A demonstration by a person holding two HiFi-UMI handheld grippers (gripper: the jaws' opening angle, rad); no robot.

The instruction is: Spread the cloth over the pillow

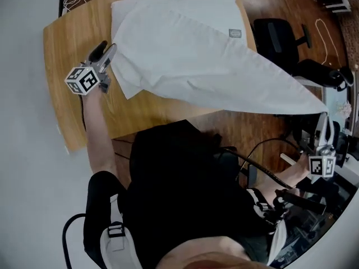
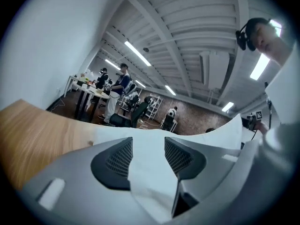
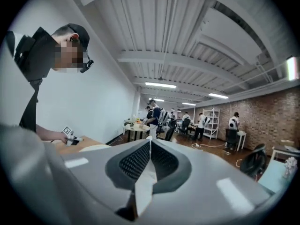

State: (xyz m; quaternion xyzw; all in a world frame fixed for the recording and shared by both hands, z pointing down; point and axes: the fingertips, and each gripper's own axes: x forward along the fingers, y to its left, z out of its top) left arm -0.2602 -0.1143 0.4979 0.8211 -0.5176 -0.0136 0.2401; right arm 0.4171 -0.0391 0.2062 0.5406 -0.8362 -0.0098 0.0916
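A white pillow [image 1: 168,1] lies on the wooden table [image 1: 61,72]. The white cloth [image 1: 190,66] covers most of it and stretches in a long taut point off the table's right side. My left gripper [image 1: 108,52] is at the cloth's left edge, and the left gripper view shows the cloth [image 2: 147,172] filling the gap between its fingers [image 2: 117,161]; I read the left gripper [image 2: 148,156] as shut on it. My right gripper [image 1: 323,119] is out beyond the table, level with its near edge, shut on the cloth's far corner. A thin strip of cloth [image 3: 145,182] is pinched in that right gripper [image 3: 150,146].
A black office chair [image 1: 280,35] stands right of the table on the wood floor. Cables and dark equipment [image 1: 303,206] crowd the lower right. The person's body [image 1: 179,195] fills the space below the table. Several people work at tables [image 2: 93,90] farther off.
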